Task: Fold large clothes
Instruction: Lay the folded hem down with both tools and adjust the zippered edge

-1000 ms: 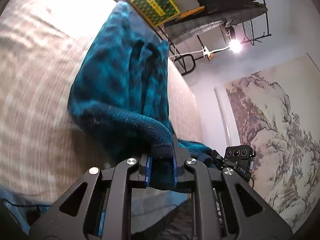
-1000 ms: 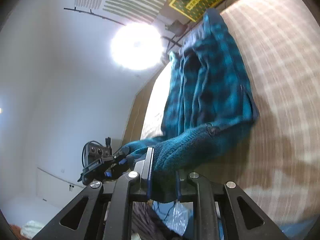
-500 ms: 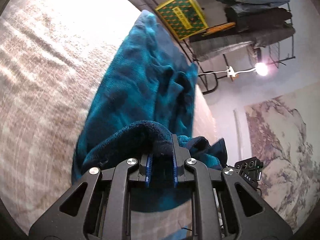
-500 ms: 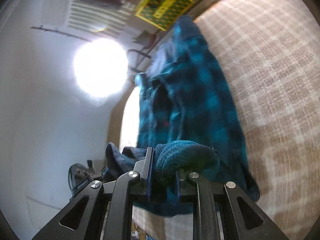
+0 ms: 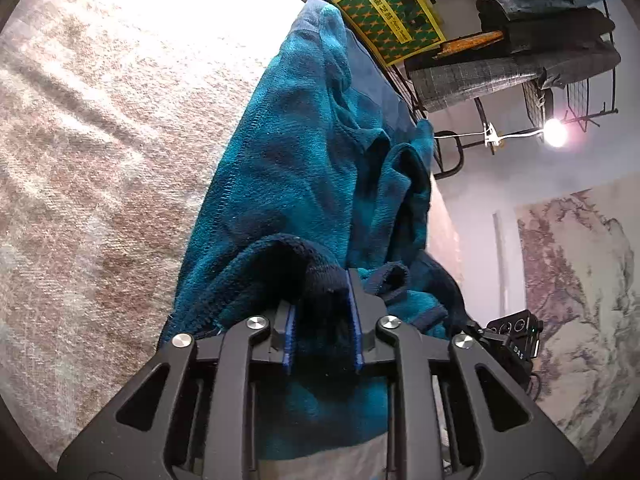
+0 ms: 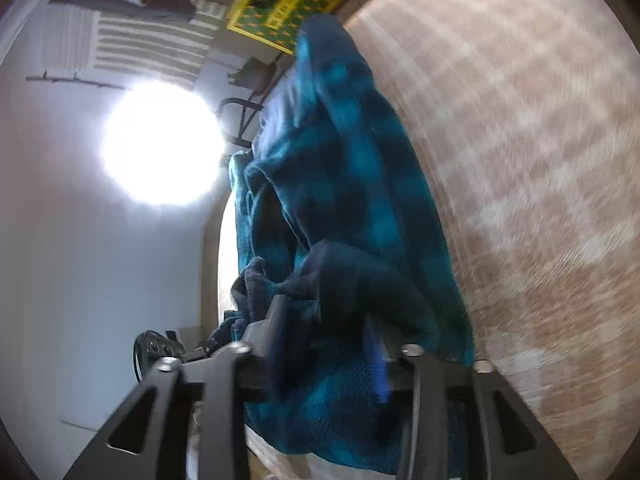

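Note:
A large teal and dark blue plaid fleece garment (image 5: 304, 184) lies on a beige checked bedspread (image 5: 100, 160) and runs away from me toward the far end. My left gripper (image 5: 322, 300) is shut on a dark folded edge of the garment. In the right wrist view the same garment (image 6: 360, 184) fills the middle. My right gripper (image 6: 328, 324) has its jaws wider apart, with dark fleece bunched between them; the image is blurred. The right gripper's body (image 5: 512, 344) shows at the lower right of the left wrist view.
A yellow and green patterned box (image 5: 390, 12) stands past the far end of the bed. A black metal rack (image 5: 540, 52) with folded clothes stands at the back right. A lamp (image 5: 556, 138) shines there. A landscape painting (image 5: 580, 300) hangs at right.
Both grippers have carried the near edge of the garment forward over the rest of it. The right gripper's jaws have widened around the fleece.

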`<state>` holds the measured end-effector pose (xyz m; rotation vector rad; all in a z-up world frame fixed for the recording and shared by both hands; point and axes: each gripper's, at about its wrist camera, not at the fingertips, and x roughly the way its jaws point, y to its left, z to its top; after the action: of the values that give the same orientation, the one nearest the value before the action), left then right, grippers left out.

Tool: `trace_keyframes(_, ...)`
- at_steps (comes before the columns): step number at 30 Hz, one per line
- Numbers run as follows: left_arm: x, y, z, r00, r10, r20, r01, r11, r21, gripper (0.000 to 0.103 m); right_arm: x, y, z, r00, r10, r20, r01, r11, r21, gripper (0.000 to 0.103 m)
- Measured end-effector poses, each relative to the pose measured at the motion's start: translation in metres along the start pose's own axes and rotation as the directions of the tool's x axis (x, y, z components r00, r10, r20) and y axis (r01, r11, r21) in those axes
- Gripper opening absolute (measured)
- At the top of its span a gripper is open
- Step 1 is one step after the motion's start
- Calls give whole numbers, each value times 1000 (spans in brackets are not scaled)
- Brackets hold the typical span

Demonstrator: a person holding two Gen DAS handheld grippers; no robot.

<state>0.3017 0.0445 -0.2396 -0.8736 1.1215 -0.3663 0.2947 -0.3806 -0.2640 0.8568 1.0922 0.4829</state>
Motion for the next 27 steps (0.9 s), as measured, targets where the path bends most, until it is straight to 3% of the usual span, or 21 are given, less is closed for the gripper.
trace_keyframes(2, -5, 1, 3, 999, -33, -5, 33, 999, -14, 27, -13, 4, 1, 1000, 20, 21, -19, 999, -26, 61)
trace_keyframes(5, -14, 0, 6, 997, -83, 7, 83, 996, -14, 40, -31, 13, 0, 998, -11, 57, 17, 994, -112, 59)
trace_keyframes(7, -23, -3, 8, 996, -74, 45, 74, 997, 3, 58, -34, 17, -4, 997, -55, 53, 64, 981, -182, 57)
trace_keyframes(10, -37, -1, 13, 993, -84, 82, 84, 996, 7, 60, -27, 18, -15, 992, -125, 15, 125, 957, -261, 51)
trace_keyframes(13, -50, -7, 11, 994, -19, 112, 9, 996, 84, 60, -19, 23, -27, 968, -248, 26, 240, 898, -370, 49)
trace_keyframes(15, -49, -11, 4, 996, 32, 88, -46, 985, 164, 60, -19, 21, -34, 958, -285, 26, 271, 872, -407, 50)
trace_keyframes(19, -38, -1, -12, 992, 115, 42, -122, 966, 229, 60, -25, 11, -39, 963, -270, -1, 246, 879, -409, 55)
trace_keyframes(21, -25, 8, -17, 989, 144, 13, -143, 961, 236, 60, -26, 5, -44, 964, -264, -18, 234, 883, -408, 54)
trace_keyframes(22, -20, 11, -19, 989, 147, -1, -143, 962, 234, 55, -24, 3, -45, 965, -260, -29, 226, 885, -406, 52)
trace_keyframes(25, -16, 13, -21, 991, 134, -16, -127, 966, 227, 28, -18, 5, -50, 971, -237, -42, 201, 893, -402, 22)
trace_keyframes(27, -25, 8, -23, 993, 121, -5, -117, 967, 227, 22, -28, 16, -57, 974, -228, -7, 204, 884, -421, 14)
